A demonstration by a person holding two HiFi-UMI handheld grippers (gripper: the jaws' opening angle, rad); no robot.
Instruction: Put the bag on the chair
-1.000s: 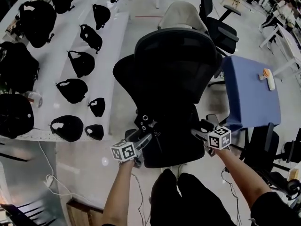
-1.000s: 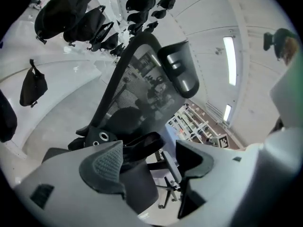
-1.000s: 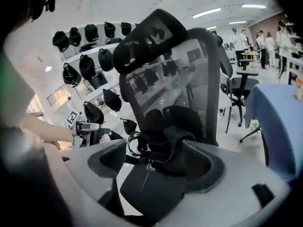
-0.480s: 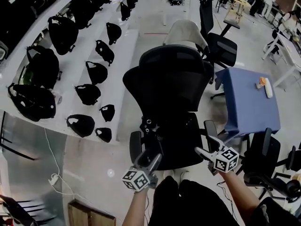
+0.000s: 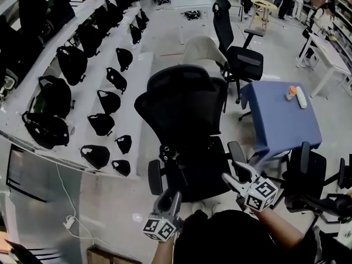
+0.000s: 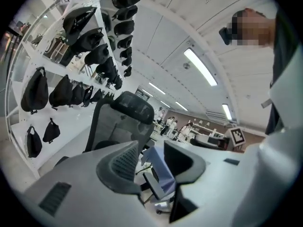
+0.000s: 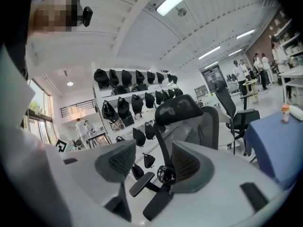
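A black mesh office chair (image 5: 184, 111) stands in the middle of the head view, its seat (image 5: 192, 169) toward me. A dark lump with pale rings (image 5: 166, 152) lies at the seat's left edge; I cannot tell it from the black seat well enough to call it the bag. My left gripper (image 5: 170, 198) hovers below the seat's front left corner, jaws closing on nothing. My right gripper (image 5: 231, 180) hangs by the right armrest (image 5: 237, 154), jaws also closing and empty. Each gripper view shows bare pads: left gripper (image 6: 151, 162), right gripper (image 7: 154, 162).
White stepped shelves (image 5: 140, 73) at the left carry several black bags (image 5: 102, 124). A blue-covered table (image 5: 280, 117) stands right of the chair, another black chair (image 5: 309, 175) below it. A beige chair (image 5: 201, 48) and a black one (image 5: 236, 54) stand behind. A cable (image 5: 66, 216) trails on the floor.
Both grippers have drawn back from the chair seat toward my body, the left one most. Their jaws stand narrower. The head view has tipped up and shows more of the room.
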